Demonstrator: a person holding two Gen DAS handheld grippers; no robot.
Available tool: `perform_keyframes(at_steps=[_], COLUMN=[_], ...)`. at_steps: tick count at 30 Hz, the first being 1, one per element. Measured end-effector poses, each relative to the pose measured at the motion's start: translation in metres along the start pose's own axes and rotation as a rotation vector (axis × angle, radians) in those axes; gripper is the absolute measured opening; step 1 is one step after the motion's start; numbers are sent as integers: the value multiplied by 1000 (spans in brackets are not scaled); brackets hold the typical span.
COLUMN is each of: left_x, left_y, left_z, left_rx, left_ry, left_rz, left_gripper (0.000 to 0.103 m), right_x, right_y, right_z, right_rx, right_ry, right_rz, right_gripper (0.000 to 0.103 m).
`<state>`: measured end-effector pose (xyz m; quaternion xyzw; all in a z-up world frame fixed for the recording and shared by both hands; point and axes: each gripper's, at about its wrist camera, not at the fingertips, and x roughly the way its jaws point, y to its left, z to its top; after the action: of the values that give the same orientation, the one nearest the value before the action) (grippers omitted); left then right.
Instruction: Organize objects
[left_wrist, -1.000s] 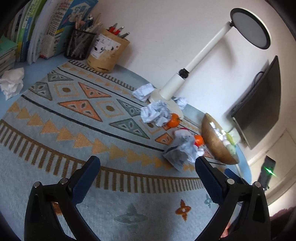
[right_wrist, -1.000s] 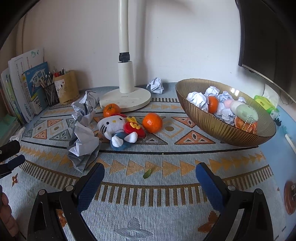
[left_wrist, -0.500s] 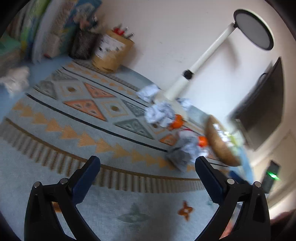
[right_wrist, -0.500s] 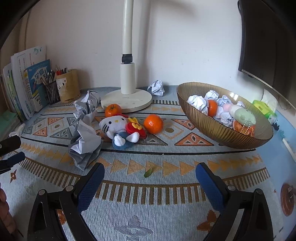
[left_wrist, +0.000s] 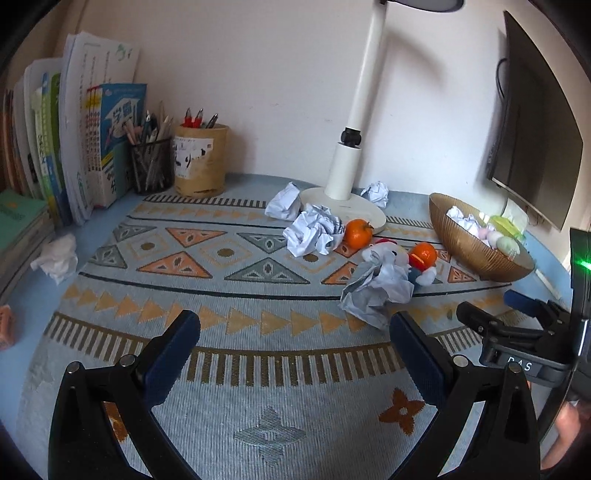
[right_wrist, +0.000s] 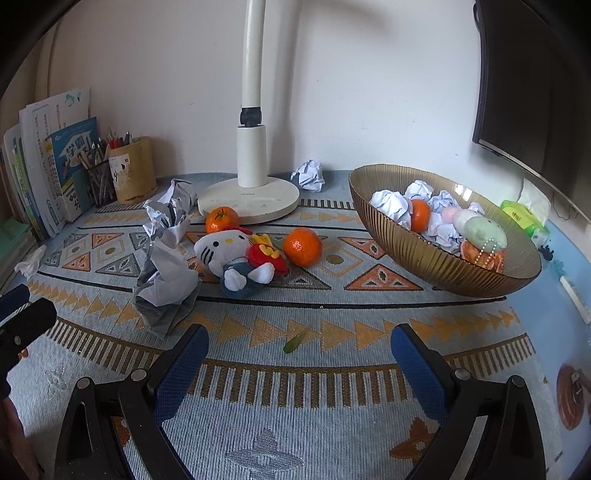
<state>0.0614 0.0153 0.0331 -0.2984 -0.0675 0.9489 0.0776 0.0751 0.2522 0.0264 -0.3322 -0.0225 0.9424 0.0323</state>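
A white cat plush (right_wrist: 240, 258) lies on the patterned mat (right_wrist: 295, 387), with one orange (right_wrist: 303, 246) to its right and another orange (right_wrist: 222, 220) behind it. Crumpled paper (right_wrist: 166, 288) sits left of the plush, more crumpled paper (left_wrist: 314, 234) by the lamp base. A gold bowl (right_wrist: 424, 254) at right holds paper balls, an orange and soft toys. My right gripper (right_wrist: 297, 354) hovers open over the mat in front of the plush, empty. My left gripper (left_wrist: 293, 338) is open and empty too, left of the paper (left_wrist: 376, 291).
A white lamp (right_wrist: 249, 192) stands at the back, a paper ball (right_wrist: 309, 175) beside it. Pen cups (left_wrist: 199, 164) and books (left_wrist: 74, 147) line the back left. A tissue (left_wrist: 57, 258) lies at the left edge, a monitor (left_wrist: 532, 122) hangs right. A small green scrap (right_wrist: 293, 344) lies on the mat.
The left view has rolled level and swung right, bringing the books upright and the right gripper into sight. The right gripper has crept slightly closer to the plush and bowl.
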Motion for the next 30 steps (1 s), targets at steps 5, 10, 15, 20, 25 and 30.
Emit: perform_keyframes(at_steps=[5, 10, 15, 20, 25, 30], left_x=[1, 2, 1, 2, 15, 39], left_y=[-3, -3, -3, -3, 1, 17], left_z=[-1, -1, -1, -1, 12, 66], left_rx=[11, 13, 11, 8, -4, -76], left_ry=[4, 8, 5, 5, 102, 155], left_rz=[-3, -4, -5, -7, -45, -121], left_gripper=[102, 102, 102, 102, 102, 102], right_x=[1, 1, 2, 1, 1, 16], right_y=[1, 1, 1, 1, 0, -5], right_z=[0, 0, 0, 0, 2, 20], right_rx=[-1, -3, -2, -1, -7, 60], right_ry=[3, 5, 4, 3, 9, 158], right_rz=[1, 0, 0, 0, 45, 270], right_gripper=[99, 99, 99, 99, 99, 99])
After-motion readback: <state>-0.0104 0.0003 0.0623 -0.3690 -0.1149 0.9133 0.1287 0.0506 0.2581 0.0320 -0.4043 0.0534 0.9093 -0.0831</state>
